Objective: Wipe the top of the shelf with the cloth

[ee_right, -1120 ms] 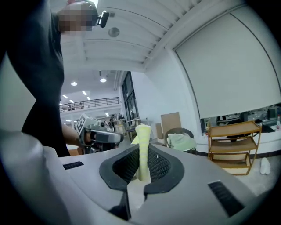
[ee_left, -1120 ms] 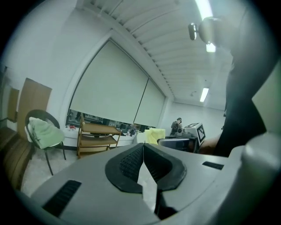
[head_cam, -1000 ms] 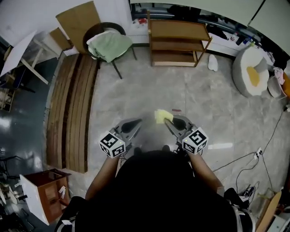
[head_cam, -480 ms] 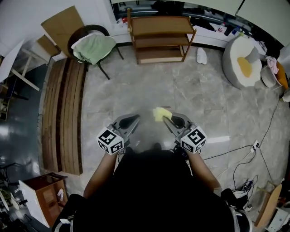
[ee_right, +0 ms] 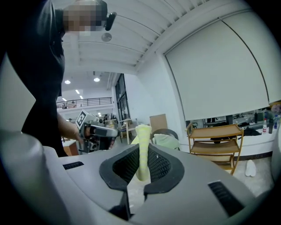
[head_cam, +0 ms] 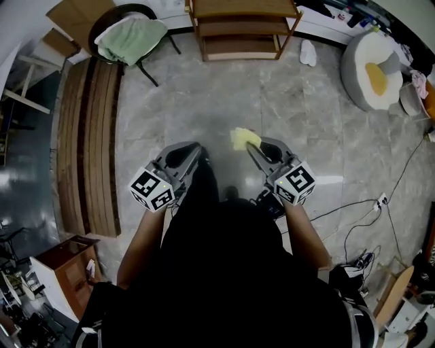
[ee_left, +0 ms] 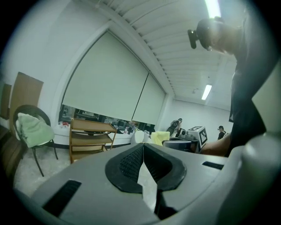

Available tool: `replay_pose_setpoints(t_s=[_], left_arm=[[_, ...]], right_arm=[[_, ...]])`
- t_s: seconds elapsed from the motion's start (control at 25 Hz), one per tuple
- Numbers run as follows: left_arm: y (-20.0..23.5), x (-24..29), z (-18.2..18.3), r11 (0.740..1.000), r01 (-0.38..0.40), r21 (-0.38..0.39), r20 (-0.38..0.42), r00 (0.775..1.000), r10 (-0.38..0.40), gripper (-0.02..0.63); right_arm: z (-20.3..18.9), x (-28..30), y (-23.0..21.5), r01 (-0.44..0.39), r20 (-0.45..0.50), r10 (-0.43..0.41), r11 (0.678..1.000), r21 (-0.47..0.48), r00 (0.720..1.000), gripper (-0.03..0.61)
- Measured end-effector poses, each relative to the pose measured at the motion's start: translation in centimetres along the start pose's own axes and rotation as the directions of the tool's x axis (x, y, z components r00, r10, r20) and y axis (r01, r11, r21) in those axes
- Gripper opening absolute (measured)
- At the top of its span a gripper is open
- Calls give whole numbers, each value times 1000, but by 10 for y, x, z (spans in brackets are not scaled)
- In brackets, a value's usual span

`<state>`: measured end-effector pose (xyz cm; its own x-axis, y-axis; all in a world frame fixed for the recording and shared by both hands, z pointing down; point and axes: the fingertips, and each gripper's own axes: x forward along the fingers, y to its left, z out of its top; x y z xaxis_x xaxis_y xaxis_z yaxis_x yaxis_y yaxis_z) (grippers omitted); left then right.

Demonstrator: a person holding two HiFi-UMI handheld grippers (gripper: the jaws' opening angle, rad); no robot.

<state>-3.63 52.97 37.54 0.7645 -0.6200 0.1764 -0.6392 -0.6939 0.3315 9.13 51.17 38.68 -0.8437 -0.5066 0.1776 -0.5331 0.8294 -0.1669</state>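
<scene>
- Cloth (head_cam: 242,138), yellow, pinched in right gripper (head_cam: 252,147), jaws closed tight on its near end.
- Long axis in line with the jaws, free end poking past the tips, pointing away from the person toward shelf (head_cam: 241,27).
- Seen edge-on and upright in right gripper view.
- Carried above floor (head_cam: 204,102), well apart from shelf.
- Left gripper (head_cam: 196,149): jaws pressed together, nothing between.

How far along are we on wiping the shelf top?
Done: the yellow cloth is pinched in the right gripper. In hand: it is carried over open floor, with the wooden shelf well ahead across the room. Left: reach the shelf and wipe its top, not yet touched. The left gripper is shut and empty.
</scene>
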Motion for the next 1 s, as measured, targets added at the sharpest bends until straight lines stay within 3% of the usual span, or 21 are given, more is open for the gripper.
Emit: replay_pose_setpoints(t_s=[0.24, 0.48, 1.0], left_arm=[[68, 24, 2, 998, 35, -52, -16, 999, -36, 11], [136, 47, 36, 994, 89, -59, -11, 996, -89, 11], [264, 92, 102, 994, 100, -34, 47, 994, -98, 11]], right_arm=[[8, 53, -42, 38, -41, -38, 999, -9, 998, 43], [29, 113, -86, 54, -102, -57, 998, -32, 993, 44], [99, 209, -188, 110, -42, -112, 992, -62, 993, 44]])
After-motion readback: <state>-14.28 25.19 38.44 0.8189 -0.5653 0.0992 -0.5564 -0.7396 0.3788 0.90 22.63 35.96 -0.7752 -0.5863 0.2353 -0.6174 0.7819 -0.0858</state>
